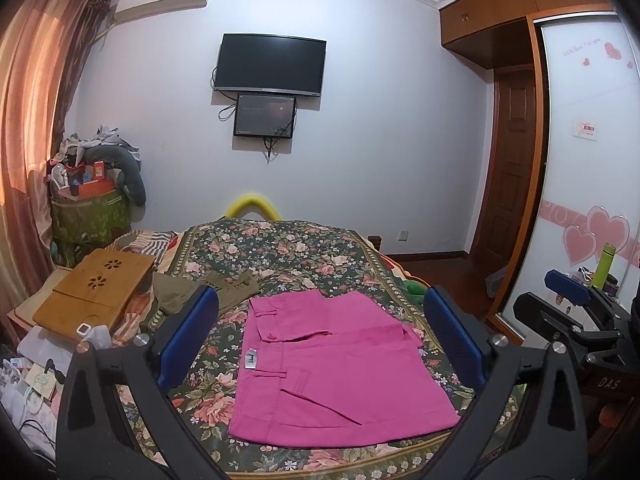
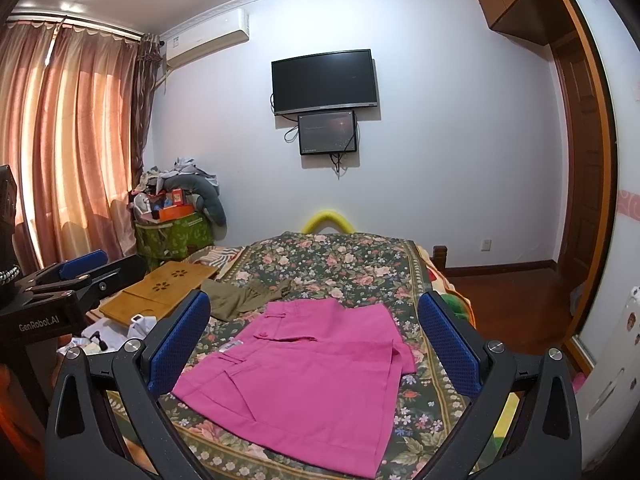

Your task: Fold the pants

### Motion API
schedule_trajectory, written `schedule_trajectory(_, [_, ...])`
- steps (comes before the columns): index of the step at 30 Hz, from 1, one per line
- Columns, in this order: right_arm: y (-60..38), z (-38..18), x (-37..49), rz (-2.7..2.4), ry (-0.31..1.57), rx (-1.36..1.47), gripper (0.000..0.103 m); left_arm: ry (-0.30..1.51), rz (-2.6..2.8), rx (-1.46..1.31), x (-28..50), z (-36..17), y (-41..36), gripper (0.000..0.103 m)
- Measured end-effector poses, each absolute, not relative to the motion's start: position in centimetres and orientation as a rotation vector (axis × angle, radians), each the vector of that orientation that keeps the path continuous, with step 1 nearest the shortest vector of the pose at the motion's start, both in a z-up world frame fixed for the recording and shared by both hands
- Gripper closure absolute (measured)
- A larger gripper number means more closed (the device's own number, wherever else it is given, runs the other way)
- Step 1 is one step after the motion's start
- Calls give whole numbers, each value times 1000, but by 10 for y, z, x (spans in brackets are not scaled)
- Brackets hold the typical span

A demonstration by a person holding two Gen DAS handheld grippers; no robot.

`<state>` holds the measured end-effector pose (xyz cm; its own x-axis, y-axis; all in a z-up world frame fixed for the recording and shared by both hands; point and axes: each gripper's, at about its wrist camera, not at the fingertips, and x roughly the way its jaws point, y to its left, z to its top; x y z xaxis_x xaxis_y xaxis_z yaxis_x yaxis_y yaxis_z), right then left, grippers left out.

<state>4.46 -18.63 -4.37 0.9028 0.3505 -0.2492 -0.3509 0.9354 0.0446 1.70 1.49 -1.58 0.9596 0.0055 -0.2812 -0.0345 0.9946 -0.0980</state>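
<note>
The pink pants lie folded into a flat rectangle on the floral bedspread, waistband and white label to the left. They also show in the right wrist view. My left gripper is open and empty, held above the pants with a blue pad on each side. My right gripper is open and empty, also above the pants. The right gripper shows at the right edge of the left wrist view; the left gripper shows at the left edge of the right wrist view.
An olive-green garment lies crumpled behind the pants. A wooden lap tray and clutter sit at the bed's left. A green hamper stands by the curtains. Wardrobe doors stand on the right.
</note>
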Motion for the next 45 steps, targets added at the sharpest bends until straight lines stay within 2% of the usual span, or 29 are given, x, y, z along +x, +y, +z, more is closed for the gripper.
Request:
schedule_trajectory(38, [-183,-45,47,362,260,-10,0,287,34,-116,17,-16,23,0])
schedule_trajectory(45, [-185,-52,54,358,288,-9,0,348,41,-96,36,-27,22,0])
